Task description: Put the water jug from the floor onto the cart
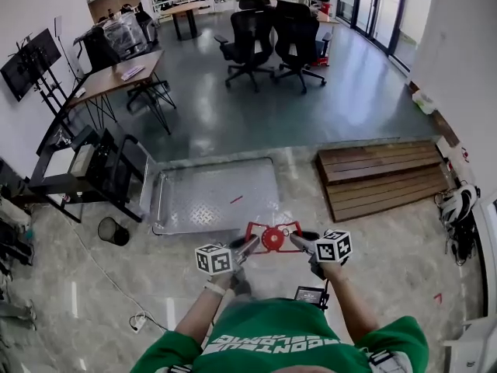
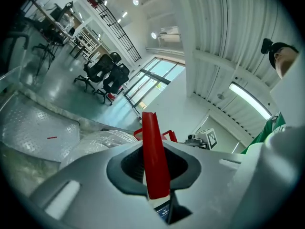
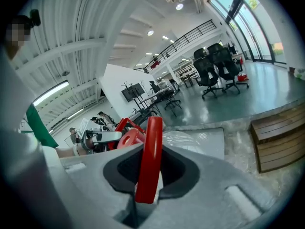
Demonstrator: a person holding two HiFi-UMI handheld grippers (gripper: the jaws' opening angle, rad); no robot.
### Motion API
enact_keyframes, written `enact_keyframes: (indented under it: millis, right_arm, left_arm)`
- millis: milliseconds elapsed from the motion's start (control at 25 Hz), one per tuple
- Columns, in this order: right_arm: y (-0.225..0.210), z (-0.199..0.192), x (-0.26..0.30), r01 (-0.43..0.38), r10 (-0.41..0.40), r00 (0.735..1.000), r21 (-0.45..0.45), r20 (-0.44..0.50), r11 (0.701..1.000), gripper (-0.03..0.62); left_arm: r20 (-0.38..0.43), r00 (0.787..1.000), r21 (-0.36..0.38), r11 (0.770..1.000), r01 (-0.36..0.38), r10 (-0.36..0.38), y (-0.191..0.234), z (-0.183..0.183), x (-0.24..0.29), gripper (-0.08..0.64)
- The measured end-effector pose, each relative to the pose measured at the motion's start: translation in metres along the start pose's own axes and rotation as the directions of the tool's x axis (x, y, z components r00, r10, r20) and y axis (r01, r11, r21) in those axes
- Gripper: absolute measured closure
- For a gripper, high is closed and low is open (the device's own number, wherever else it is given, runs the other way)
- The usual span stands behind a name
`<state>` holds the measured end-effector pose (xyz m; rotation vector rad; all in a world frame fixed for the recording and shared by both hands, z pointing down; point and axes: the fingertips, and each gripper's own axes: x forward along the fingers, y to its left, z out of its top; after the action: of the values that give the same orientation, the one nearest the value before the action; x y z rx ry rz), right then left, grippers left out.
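The water jug (image 1: 272,239) shows in the head view as a red cap inside a red handle frame, held above the floor just in front of the person. My left gripper (image 1: 250,244) is shut on the frame's left bar and my right gripper (image 1: 300,242) on its right bar. In the left gripper view the red bar (image 2: 154,156) stands clamped between the jaws, with the clear jug body (image 2: 102,140) beyond it. The right gripper view shows its red bar (image 3: 149,156) gripped, the red cap (image 3: 127,138) and the clear body (image 3: 185,140) behind. The flat metal cart (image 1: 217,196) lies on the floor just ahead.
A stack of wooden boards (image 1: 380,177) lies right of the cart. A black bin (image 1: 113,230) and a black rack (image 1: 85,169) stand to its left. Desks (image 1: 116,76) and office chairs (image 1: 264,37) fill the room farther back. Gear (image 1: 458,204) lies at the right wall.
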<state>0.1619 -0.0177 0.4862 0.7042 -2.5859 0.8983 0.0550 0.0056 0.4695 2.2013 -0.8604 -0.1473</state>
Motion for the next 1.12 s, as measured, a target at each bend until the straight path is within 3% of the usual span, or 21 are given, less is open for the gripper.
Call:
enact_keyframes:
  millis: [360, 800, 1120]
  right_arm:
    - [0.027, 0.012, 0.060, -0.031, 0.031, 0.999, -0.026, -0.031, 0.999, 0.540]
    - [0.053, 0.047, 0.123, 0.002, -0.002, 1.000, -0.092, 0.006, 0.996, 0.538]
    - [0.058, 0.067, 0.143, 0.007, -0.009, 1.000, -0.108, -0.020, 0.994, 0.537]
  left_arm:
    - [0.045, 0.999, -0.056, 0.998, 0.013, -0.010, 0.042, 0.019, -0.040, 0.488]
    - [0.087, 0.993, -0.032, 0.996, 0.083, -0.080, 0.088, 0.070, -0.078, 0.489]
    - [0.132, 0.986, -0.047, 0.993, 0.107, -0.100, 0.099, 0.093, -0.086, 0.488]
